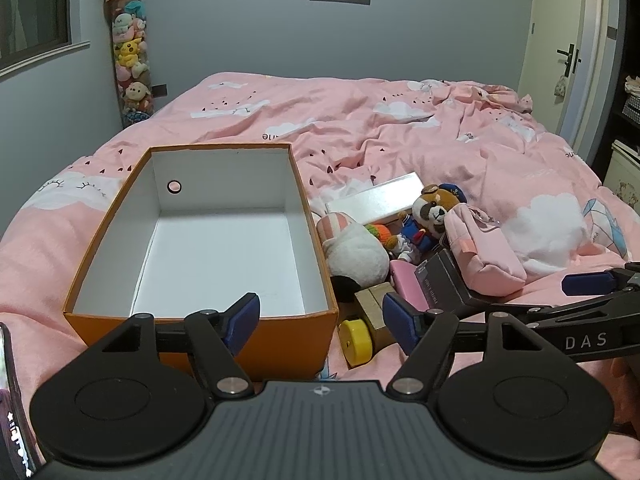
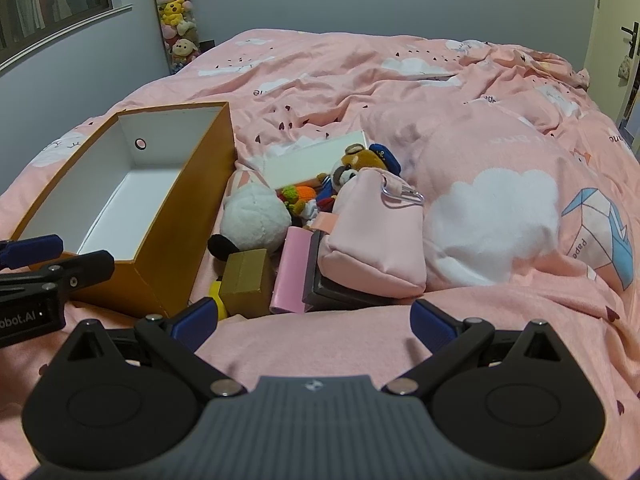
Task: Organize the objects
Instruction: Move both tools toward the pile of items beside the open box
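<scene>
Both claws hang released over the pink bed (image 2: 480, 128): left claw (image 1: 320, 316) above the empty orange box (image 1: 120, 208), right claw (image 2: 314, 318) just short of the pink pouch (image 2: 380, 232) and toy pile.

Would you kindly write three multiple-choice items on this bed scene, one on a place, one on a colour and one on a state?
1. Where does the toy pile lie relative to the box, seen from the left wrist?
A. inside it
B. to its right
C. to its left

2. What colour is the pouch?
A. pink
B. green
C. black

3. In what state is the box?
A. closed with a lid
B. open and full
C. open and empty

Answers:
1 B: the plush, the bear and the pouch lie on the duvet right of the box's wall.
2 A: its fabric is pale pink, like the duvet.
3 C: no lid is on it, and its white floor is bare.
</scene>
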Motion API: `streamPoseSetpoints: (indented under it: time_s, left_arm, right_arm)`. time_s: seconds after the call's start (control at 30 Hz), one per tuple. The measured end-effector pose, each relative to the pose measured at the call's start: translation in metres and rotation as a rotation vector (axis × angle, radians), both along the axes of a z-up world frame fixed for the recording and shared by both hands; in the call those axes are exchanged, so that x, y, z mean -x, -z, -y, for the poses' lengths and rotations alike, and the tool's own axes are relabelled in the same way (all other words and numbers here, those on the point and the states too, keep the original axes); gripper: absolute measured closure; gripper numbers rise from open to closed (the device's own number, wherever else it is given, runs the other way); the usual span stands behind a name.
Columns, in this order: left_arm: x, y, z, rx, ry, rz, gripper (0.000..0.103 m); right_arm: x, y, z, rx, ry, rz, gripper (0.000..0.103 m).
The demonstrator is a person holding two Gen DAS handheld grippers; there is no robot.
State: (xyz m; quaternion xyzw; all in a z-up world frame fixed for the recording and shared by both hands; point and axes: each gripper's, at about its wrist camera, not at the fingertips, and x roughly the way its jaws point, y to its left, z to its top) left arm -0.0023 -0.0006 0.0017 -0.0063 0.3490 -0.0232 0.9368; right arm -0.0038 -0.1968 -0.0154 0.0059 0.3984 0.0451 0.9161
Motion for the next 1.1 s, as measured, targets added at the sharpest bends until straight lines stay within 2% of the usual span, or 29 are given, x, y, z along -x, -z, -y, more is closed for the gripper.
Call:
streamPoseSetpoints:
  time_s: [0.77,0.93,1.1]
  left_arm:
    - [-0.008,0.004,0.007,-0.017,0.038,-0.048,0.021]
    - [-0.015,0.004,0.011,-0.023,0.067,-0.063,0.022]
    - [-0.026,-0.001,0.019,-0.024,0.108,-0.064,0.022]
  right_arm:
    - [-0.004,0.004,0.007,-0.025,0.019,-0.047,0.001]
    - [-0.01,0.008,0.01,-0.024,0.027,-0.075,0.001]
    - [-0.016,0.012,0.013,-0.027,0.034,-0.092,0.006]
